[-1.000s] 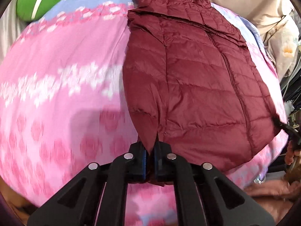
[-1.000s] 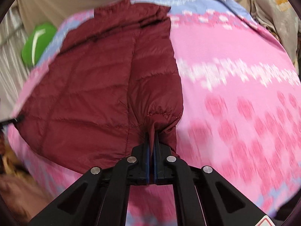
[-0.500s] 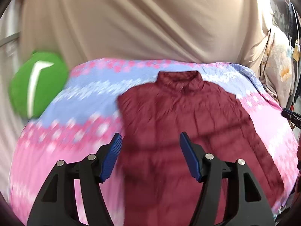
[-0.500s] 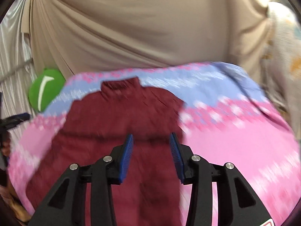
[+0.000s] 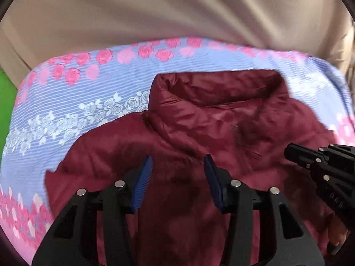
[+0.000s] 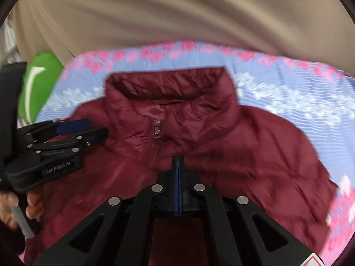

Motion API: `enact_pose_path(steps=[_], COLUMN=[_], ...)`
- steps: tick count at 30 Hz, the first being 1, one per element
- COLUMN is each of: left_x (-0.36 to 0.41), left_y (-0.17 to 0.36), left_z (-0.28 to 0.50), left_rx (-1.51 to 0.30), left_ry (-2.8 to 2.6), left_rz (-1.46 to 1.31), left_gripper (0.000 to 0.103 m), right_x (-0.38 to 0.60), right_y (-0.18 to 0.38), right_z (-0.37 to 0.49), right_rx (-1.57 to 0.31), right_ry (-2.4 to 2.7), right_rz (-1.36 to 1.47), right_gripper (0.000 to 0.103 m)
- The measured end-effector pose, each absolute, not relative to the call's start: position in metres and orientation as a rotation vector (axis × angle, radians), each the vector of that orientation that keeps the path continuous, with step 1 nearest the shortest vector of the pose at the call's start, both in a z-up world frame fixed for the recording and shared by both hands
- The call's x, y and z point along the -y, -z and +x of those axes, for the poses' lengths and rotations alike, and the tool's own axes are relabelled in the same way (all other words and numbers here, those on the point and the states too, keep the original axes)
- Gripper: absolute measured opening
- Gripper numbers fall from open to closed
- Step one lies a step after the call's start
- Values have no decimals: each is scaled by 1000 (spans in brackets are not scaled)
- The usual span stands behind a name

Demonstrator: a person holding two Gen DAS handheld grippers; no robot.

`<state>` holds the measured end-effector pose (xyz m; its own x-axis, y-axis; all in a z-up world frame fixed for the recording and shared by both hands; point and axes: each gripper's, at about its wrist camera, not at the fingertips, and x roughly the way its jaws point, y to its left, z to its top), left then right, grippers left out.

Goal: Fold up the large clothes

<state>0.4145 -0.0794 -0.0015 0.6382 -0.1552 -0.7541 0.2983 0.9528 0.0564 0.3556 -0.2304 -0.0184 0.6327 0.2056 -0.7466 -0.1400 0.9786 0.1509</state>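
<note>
Nearest you: left tongs (image 5: 178, 180) part open, jaws have just been closing, nothing between pads, poised over jacket (image 5: 199, 146) shoulder. Right tongs (image 6: 178, 185) closed, pads together, nothing held, over chest below zipper pull (image 6: 156, 128). Jacket lies front up on floral sheet (image 5: 73, 102), collar (image 6: 168, 84) at far end. Judged light, puffy, slick shell; pinch deep at shoulder seams, not collar. Beyond: beige curtain (image 5: 177, 11).
</note>
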Motion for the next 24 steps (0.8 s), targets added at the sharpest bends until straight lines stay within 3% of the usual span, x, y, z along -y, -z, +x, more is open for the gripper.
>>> enact_pose_path(steps=[4,8,10,15,19,24], left_x=[74,55,42,31,50,52], left_y=[18,19,16,-8,1,5], left_z=[445,460,461,449,471,493], left_rx=[-831,-778,-757,-678,-739,-772], left_ry=[223,196,172,176,124,66], left_rz=[170,82,19,-53,43,53], left_gripper=[51,67,67,66,66,68], right_x=[247,304,318,279,253,278], right_y=[29,35,36,4,23,19], right_z=[389,400,397,370,404,426], right_rx=[-854,-806,-799,-710,-812,-771], right_ry=[-172,-116,-137,-167,-125,-89], right_rz=[129,309,397,230,107,260], right_gripper=[0,0,0,3,0,0])
